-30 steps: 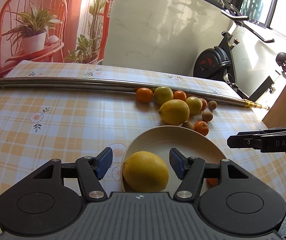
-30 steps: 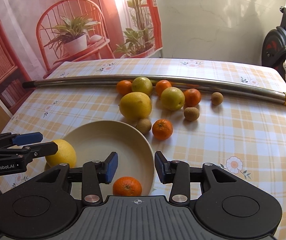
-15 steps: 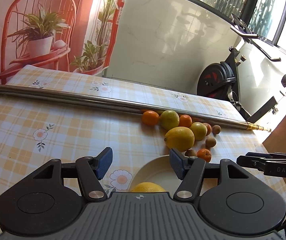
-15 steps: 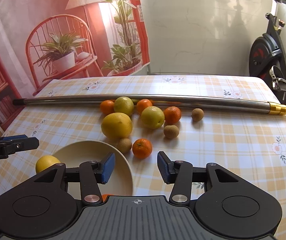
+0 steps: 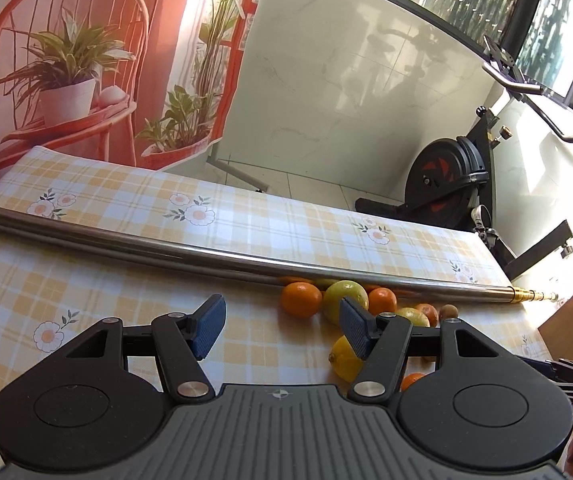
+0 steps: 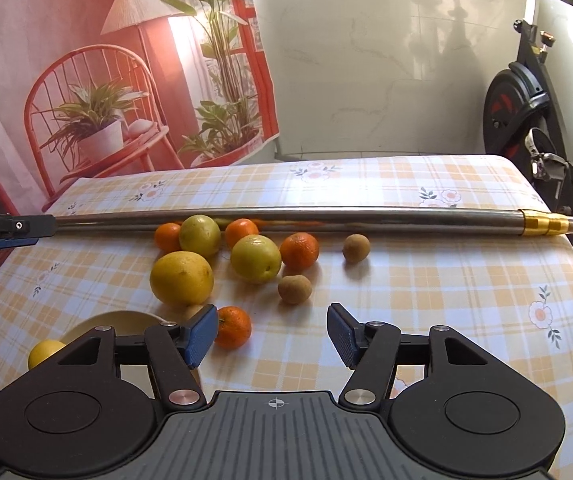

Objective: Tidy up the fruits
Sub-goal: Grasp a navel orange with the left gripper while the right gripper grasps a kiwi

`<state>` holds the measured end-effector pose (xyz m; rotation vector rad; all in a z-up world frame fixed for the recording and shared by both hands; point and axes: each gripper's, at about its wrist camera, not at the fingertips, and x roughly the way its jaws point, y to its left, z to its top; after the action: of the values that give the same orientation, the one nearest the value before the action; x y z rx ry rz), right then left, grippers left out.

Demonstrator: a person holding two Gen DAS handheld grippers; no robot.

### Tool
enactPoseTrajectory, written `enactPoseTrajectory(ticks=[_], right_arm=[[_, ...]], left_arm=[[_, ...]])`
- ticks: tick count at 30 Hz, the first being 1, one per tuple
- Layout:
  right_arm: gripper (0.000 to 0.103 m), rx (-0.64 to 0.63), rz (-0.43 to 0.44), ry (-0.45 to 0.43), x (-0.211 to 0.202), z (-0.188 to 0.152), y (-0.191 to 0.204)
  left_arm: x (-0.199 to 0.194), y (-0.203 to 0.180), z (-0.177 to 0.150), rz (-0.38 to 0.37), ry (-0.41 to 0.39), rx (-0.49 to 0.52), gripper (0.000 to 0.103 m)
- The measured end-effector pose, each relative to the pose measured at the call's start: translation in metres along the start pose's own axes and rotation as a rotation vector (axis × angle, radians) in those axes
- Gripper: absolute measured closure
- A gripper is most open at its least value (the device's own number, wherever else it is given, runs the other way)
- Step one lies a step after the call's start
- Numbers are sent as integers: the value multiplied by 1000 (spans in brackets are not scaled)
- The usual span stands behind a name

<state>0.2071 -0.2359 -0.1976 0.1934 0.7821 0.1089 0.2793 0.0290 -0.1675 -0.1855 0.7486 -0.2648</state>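
While both grippers hang above the checked tablecloth point(image 6: 426, 280), the right gripper point(image 6: 272, 336) has its jaws spread wide with nothing between them, and the left gripper point(image 5: 282, 330) likewise has its jaws spread and empty. On the cloth in the right wrist view lie ten loose fruits that I can count: four mandarins, namely the far-left one point(image 6: 166, 237), one behind the green fruits point(image 6: 241, 231), one to the right point(image 6: 299, 251) and the near one point(image 6: 233, 327) just beside the right gripper's left fingertip; two yellow-green round fruits point(image 6: 200, 234) point(image 6: 255, 258); one big yellow citrus point(image 6: 181, 277); and three small brown fruits point(image 6: 355, 247) point(image 6: 294, 289) point(image 6: 193, 312), the last mostly hidden. At near left a cream bowl point(image 6: 126, 320) shows its rim, with one yellow fruit point(image 6: 44, 353) at its left edge. One steel pole point(image 6: 326, 216) lies across the far side, the fruit cluster just in front of it
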Motion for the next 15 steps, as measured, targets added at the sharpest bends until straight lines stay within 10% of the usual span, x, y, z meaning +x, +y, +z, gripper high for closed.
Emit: enactPoseTrajectory(ticks=[15], right_arm=[[46, 51, -59, -5, 34, 14, -34]], left_arm=[[103, 20, 18, -70, 180, -250, 48]])
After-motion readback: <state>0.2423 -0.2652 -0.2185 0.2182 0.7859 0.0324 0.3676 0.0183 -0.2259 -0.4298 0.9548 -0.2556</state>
